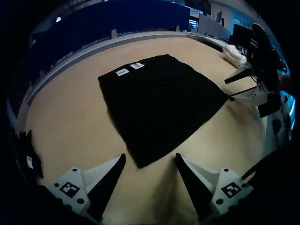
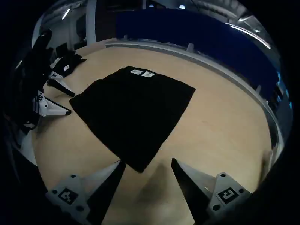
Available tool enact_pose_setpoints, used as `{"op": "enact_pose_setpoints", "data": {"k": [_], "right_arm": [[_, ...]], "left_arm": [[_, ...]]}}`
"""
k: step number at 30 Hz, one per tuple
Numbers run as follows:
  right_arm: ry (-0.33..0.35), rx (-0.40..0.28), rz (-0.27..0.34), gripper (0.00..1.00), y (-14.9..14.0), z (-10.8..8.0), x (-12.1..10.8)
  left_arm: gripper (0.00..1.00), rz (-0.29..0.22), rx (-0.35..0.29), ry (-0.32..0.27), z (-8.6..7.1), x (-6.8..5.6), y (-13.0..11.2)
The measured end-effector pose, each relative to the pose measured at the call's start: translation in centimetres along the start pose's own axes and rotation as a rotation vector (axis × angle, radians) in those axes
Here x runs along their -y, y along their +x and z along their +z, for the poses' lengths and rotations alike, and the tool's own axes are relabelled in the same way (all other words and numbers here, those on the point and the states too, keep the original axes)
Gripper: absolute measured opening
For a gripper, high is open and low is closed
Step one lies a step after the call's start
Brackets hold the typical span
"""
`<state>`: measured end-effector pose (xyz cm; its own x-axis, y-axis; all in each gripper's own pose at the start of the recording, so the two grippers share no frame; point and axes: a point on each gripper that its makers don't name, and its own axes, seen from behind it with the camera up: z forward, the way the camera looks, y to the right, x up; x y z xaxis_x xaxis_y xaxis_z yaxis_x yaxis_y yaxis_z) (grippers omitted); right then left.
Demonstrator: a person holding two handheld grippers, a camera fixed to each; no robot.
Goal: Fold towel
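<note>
Black towel [image 1: 161, 101] lies spread flat on a wooden table [image 1: 71, 123], one corner just ahead of my left gripper [image 1: 150, 156], another ahead of my right gripper [image 2: 147, 161], both gaping empty; it looks soft, light, limp, best pinched at those corners.

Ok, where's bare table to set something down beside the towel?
Widest bare table lies between the towel and the blue partition. It is crowded at the towel's opposite corner, by the left gripper and dark clutter.
</note>
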<state>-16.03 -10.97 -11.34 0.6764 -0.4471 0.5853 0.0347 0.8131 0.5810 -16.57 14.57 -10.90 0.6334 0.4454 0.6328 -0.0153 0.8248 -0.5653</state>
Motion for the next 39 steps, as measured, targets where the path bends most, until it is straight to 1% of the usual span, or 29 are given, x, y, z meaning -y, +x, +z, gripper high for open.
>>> {"op": "enact_pose_setpoints", "data": {"k": [3, 5, 8, 11, 15, 17, 21, 25, 29, 32, 33, 35, 37, 39], "right_arm": [[0.01, 0.009, -0.009, 0.87, -0.3, 0.2, 0.3], [0.021, 0.015, -0.008, 0.83, -0.4, 0.3, 0.6], [0.025, 0.015, -0.003, 0.75, -0.5, 0.4, 0.7], [0.025, 0.02, 0.003, 0.69, -0.7, 0.5, 0.7], [0.037, 0.027, 0.003, 0.61, -1.1, 0.5, 1.0], [0.039, 0.031, -0.002, 0.58, -1.2, 0.6, 1.1], [0.044, 0.029, 0.0, 0.53, -1.3, 0.6, 1.2], [0.053, 0.029, 0.011, 0.43, -1.3, 0.6, 1.3], [0.054, 0.029, 0.015, 0.31, -1.4, 0.6, 1.2], [0.052, 0.032, 0.021, 0.2, -1.4, 0.6, 1.0], [0.051, 0.033, 0.025, 0.18, -1.3, 0.6, 1.0], [0.051, 0.033, 0.032, 0.16, -1.3, 0.6, 1.0], [0.05, 0.033, 0.038, 0.15, -1.2, 0.6, 1.0], [0.051, 0.028, 0.044, 0.14, -1.0, 0.6, 1.1]], "left_arm": [[0.93, -0.009, 0.006, 0.003, 0.0, 0.2, 0.0], [0.88, -0.013, 0.01, 0.008, 0.1, 0.4, 0.0], [0.79, -0.012, 0.008, 0.009, 0.1, 0.3, 0.1], [0.72, -0.006, 0.006, 0.009, 0.1, 0.0, 0.1], [0.59, -0.002, 0.006, 0.01, 0.0, -0.4, 0.1], [0.57, -0.003, 0.007, 0.01, 0.0, -0.5, 0.2], [0.57, -0.004, 0.007, 0.007, 0.0, -0.3, 0.1], [0.56, 0.0, 0.008, 0.003, 0.2, -0.3, 0.1], [0.53, -0.004, 0.012, 0.006, 0.2, -0.2, 0.2], [0.4, -0.008, 0.013, 0.015, 0.2, 0.1, 0.1], [0.36, -0.009, 0.013, 0.017, 0.3, 0.1, 0.1], [0.34, -0.012, 0.014, 0.022, 0.3, 0.2, 0.1], [0.27, -0.01, 0.015, 0.03, 0.4, 0.3, 0.2], [0.23, -0.009, 0.015, 0.04, 0.4, 0.4, 0.2]]}}
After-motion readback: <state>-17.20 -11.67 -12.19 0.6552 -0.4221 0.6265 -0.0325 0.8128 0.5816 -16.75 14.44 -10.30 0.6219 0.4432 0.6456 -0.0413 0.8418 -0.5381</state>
